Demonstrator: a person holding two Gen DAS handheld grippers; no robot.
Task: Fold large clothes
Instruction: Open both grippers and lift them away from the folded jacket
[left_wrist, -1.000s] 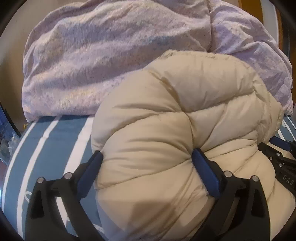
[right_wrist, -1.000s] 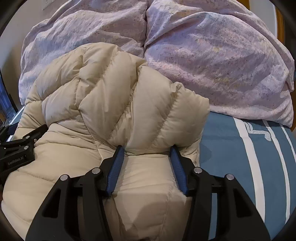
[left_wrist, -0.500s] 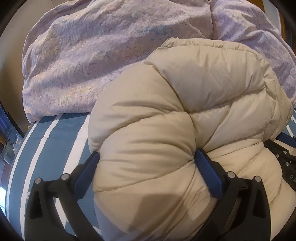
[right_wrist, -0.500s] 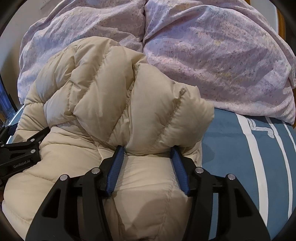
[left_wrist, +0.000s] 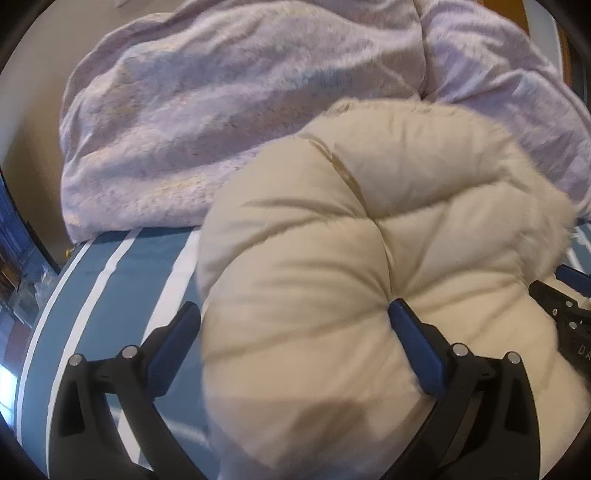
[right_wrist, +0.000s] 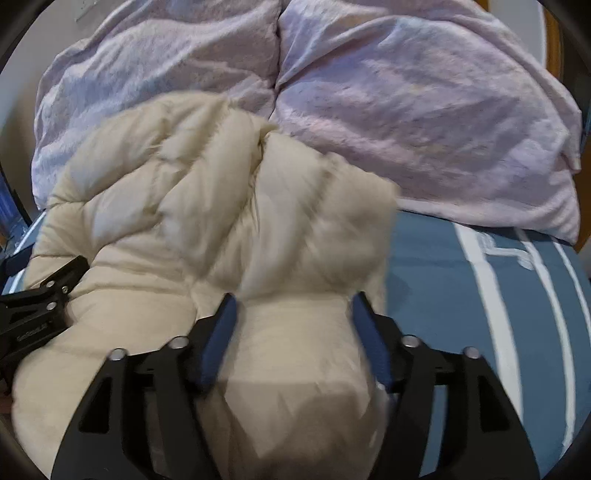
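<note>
In the left wrist view, the cream quilted puffer jacket lay bunched on the blue bedspread with white stripes, just in front of the rumpled lilac duvet. The left gripper had its blue-padded fingers set wide around a thick roll of the jacket, the right-hand pad pressed into a seam and the other against the roll's edge, so it was pinching the padding. The right gripper's black frame showed at the far right edge, against the same garment. In the right wrist view, the right gripper had its fingers closed on another fat fold of the jacket, whose upper part was smeared by motion blur, so the exact lie of that layer was hard to judge. The jacket sat doubled over in a lumpy mound, not a flat packet. The fold looked roughly midway: one layer was gathered and lifted in both grips, and it was yet to be laid down, smoothed and squared.
</note>
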